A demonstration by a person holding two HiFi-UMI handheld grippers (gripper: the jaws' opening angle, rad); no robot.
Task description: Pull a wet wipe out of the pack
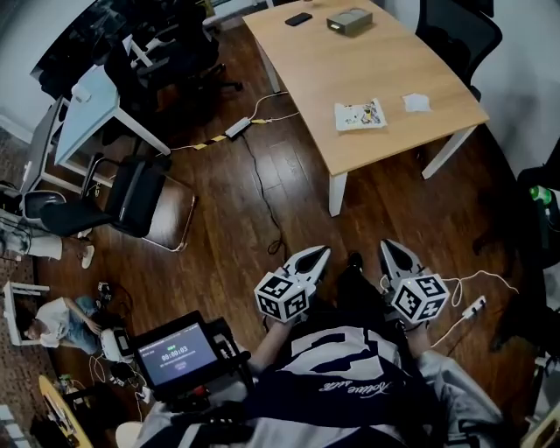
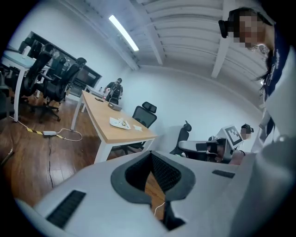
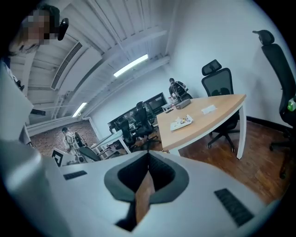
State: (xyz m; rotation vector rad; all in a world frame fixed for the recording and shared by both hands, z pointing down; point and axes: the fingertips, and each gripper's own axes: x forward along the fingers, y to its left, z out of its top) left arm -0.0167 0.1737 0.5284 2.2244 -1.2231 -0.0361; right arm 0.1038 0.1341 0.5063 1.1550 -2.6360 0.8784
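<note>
Both grippers are held low and close to the person's body, at the near edge of the head view. On the left gripper (image 1: 317,255) and the right gripper (image 1: 392,249) alike, the jaws are closed tip to tip. Each gripper's own view shows nothing between the pads, only floor through the slit behind them. Neither has hold of anything.

Position of the wet wipe pack (image 1: 360,115): flat on the wooden table (image 1: 306,70), close to its near edge and toward the right corner, well apart from both grippers. It lies far and almost straight ahead of them, roughly between their two lines. The right gripper is judged marginally nearer. The pack's long axis runs left to right, roughly along the table's near edge. Whether a wipe protrudes is too small to tell.

Right of the pack, apart from it, lies a small white sheet (image 1: 416,102). At the table's far end sit a grey box (image 1: 349,21) and a dark phone (image 1: 298,18), both well clear.

Between grippers and table is open wooden floor. A white table leg (image 1: 337,191) stands under the near edge, slightly left of the pack. A black cable (image 1: 262,188) trails over the floor left of the direct line. A black office chair (image 1: 455,31) stands beyond the table, far right. Judgement: nothing blocks the approach, but the person must step forward before either gripper can reach.
</note>
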